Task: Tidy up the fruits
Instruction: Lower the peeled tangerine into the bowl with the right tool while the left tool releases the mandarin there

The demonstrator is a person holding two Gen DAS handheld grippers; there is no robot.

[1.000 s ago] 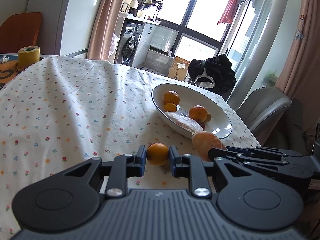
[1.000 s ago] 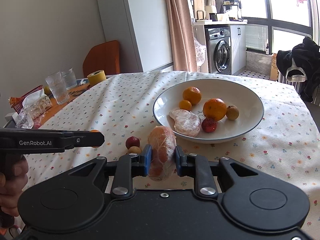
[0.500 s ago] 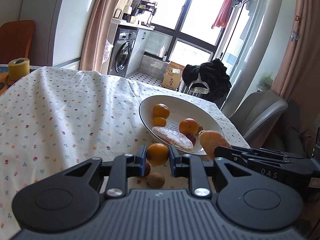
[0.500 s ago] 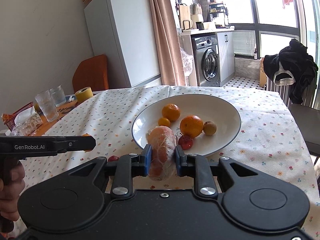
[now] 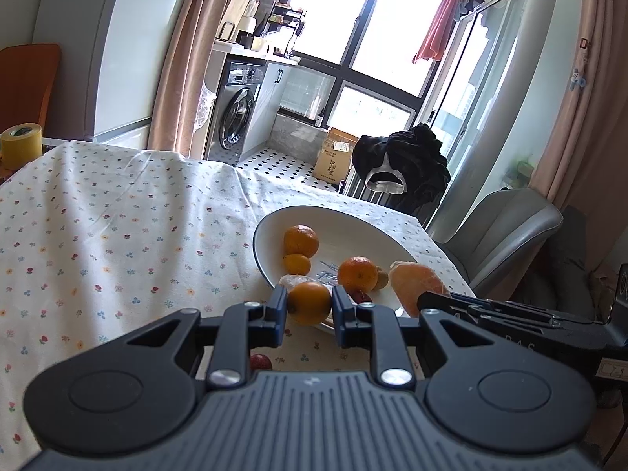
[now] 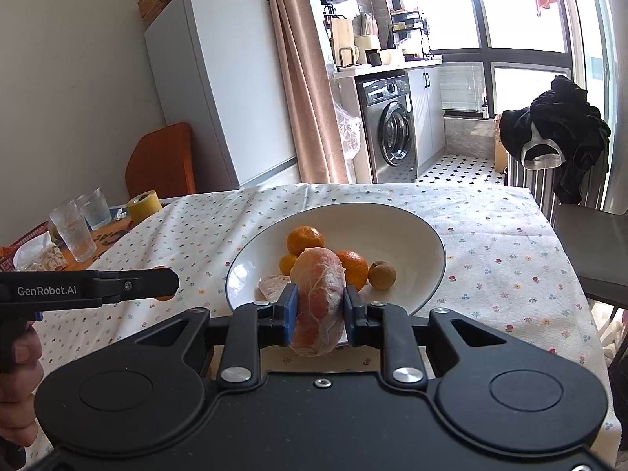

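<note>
The left gripper (image 5: 309, 309) holds a small orange (image 5: 309, 303); the right gripper (image 6: 318, 310) holds a peeled fruit (image 6: 318, 301) over the bowl (image 6: 412, 231). If dropped from height, either may roll out or knock the fruit inside.

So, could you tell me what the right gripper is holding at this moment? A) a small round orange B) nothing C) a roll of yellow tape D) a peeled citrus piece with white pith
D: the right gripper has its fingers closed on the peeled citrus piece, poised over the white plate.
</note>
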